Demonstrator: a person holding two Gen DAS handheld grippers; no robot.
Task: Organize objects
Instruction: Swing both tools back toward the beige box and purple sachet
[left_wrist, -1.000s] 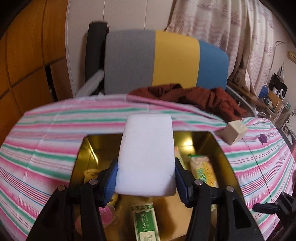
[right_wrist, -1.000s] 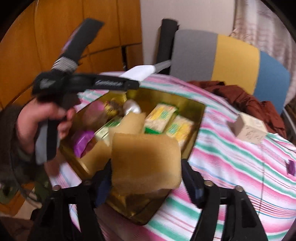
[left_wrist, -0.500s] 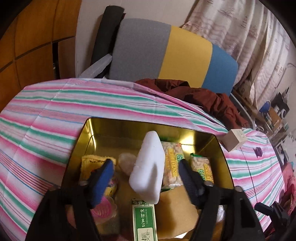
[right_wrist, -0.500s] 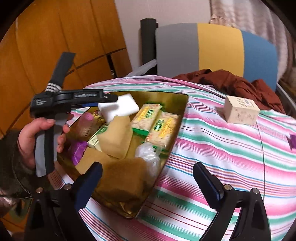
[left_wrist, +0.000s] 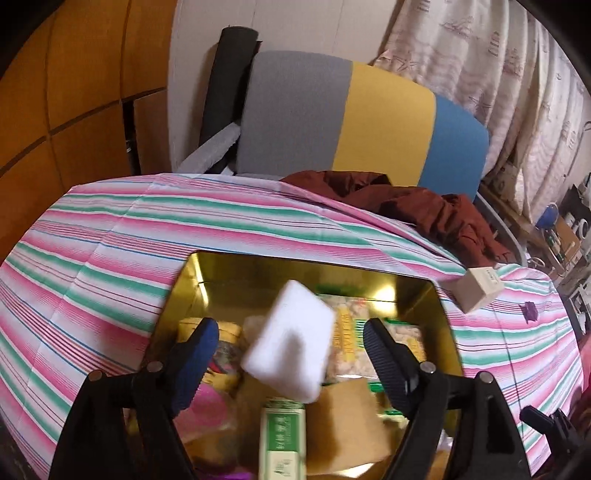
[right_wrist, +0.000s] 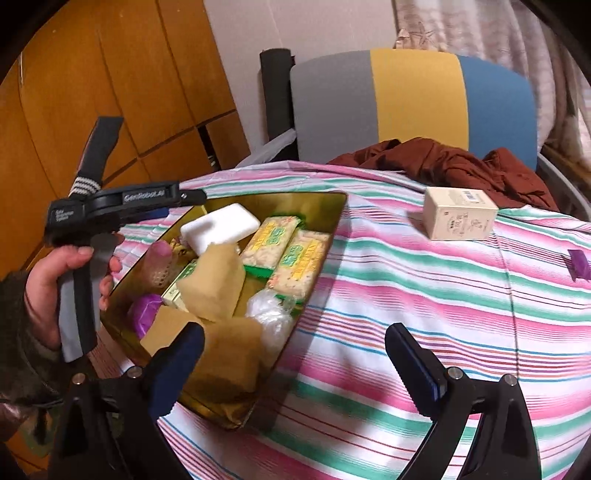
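Observation:
A gold tin (left_wrist: 192, 280) (right_wrist: 332, 218) sits on the striped tablecloth and holds snack packs, tan sponges and other items. A white sponge (left_wrist: 290, 345) (right_wrist: 219, 227) lies loose in the tin among them. My left gripper (left_wrist: 290, 363) is open above the tin, its jaws apart from the white sponge; in the right wrist view it (right_wrist: 184, 197) hovers over the tin's left side. My right gripper (right_wrist: 295, 354) is open and empty over the tin's near right edge. A tan sponge (right_wrist: 212, 284) rests in the tin.
A cream box (right_wrist: 458, 214) (left_wrist: 480, 288) and a small purple item (right_wrist: 578, 264) (left_wrist: 530, 310) lie on the striped cloth (right_wrist: 406, 295) to the right. A dark red garment (right_wrist: 461, 162) lies at the table's far edge before a grey, yellow and blue chair (right_wrist: 413, 99).
Both grippers opened. The white sponge dropped from the left gripper into the tin and tipped over. The tan sponge left the right gripper and lies in the tin; the right gripper drew back.

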